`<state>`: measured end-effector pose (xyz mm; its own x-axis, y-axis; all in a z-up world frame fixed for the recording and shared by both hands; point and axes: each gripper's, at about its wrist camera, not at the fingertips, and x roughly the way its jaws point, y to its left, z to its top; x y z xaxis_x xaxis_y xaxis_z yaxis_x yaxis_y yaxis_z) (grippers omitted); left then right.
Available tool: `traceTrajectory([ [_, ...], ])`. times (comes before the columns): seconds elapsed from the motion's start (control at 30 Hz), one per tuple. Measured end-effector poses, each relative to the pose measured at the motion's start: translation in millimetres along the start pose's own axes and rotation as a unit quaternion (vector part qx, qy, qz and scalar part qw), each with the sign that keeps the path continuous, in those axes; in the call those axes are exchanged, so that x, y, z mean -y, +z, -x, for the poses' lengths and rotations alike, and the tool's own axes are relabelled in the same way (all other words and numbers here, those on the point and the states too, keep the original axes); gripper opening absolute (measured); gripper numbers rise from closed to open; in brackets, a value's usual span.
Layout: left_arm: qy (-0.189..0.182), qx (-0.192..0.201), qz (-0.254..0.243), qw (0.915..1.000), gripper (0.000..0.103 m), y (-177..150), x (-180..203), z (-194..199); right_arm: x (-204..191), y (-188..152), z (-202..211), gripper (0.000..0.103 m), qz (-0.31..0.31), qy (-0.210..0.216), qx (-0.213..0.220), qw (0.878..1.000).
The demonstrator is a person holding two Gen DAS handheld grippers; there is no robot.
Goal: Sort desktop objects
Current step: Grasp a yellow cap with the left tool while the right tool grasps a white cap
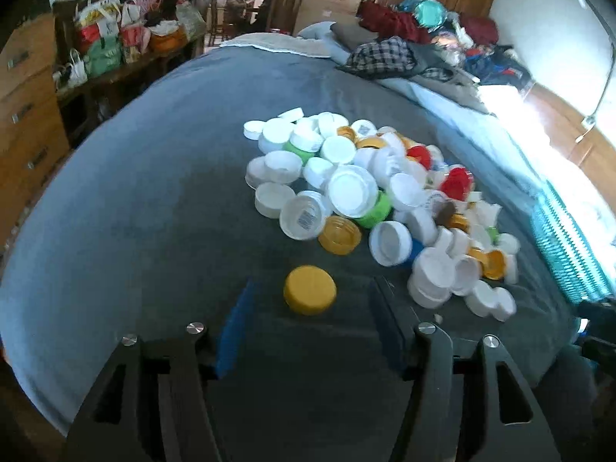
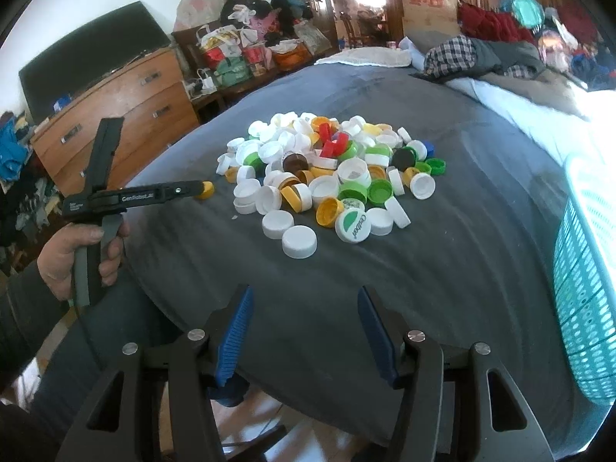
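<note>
A yellow cap (image 1: 310, 290) lies flat on the grey blanket (image 1: 154, 192), apart from the pile of caps (image 1: 365, 192). My left gripper (image 1: 315, 283) is open around it, with a gap between the cap and each pad. The right wrist view shows the same gripper (image 2: 201, 188) from the side, held by a hand (image 2: 73, 254), with the yellow cap (image 2: 208, 191) at its tip, left of the pile (image 2: 331, 177). The pile is mostly white caps mixed with green, yellow, red and brown ones. My right gripper (image 2: 305, 290) is open and empty, near the blanket's front edge, short of the pile.
A teal perforated basket (image 2: 581, 288) stands at the right edge of the bed, also seen as the basket (image 1: 566, 246). Clothes (image 2: 481, 57) are heaped at the far right of the bed. A wooden dresser (image 2: 127, 115) stands to the left.
</note>
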<state>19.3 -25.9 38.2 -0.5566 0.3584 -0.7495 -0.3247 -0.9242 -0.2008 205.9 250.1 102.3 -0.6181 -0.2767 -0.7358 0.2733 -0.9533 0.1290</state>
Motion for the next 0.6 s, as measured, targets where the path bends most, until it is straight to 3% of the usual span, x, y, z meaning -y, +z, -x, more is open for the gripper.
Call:
traceTrajectory([
  [0.1,0.03,-0.003,0.0,0.9995,0.054,3.5,-0.6,-6.5,-6.8,4.2,-1.5,0.064,0.01,0.001,0.006,1.0],
  [0.2,0.039,-0.009,0.003,0.9992,0.025,1.6,-2.0,-8.2,-5.8,11.2,-9.1,0.067,0.001,0.006,0.013,1.0],
  [0.4,0.01,-0.006,0.02,0.9997,0.025,-3.2,-9.6,1.9,-3.4,23.2,-45.4,0.064,0.01,0.043,-0.019,0.999],
  [0.6,-0.001,-0.01,0.031,0.9995,0.025,-7.7,-11.8,9.8,-1.4,35.7,-84.0,0.058,0.023,0.032,-0.037,0.999],
])
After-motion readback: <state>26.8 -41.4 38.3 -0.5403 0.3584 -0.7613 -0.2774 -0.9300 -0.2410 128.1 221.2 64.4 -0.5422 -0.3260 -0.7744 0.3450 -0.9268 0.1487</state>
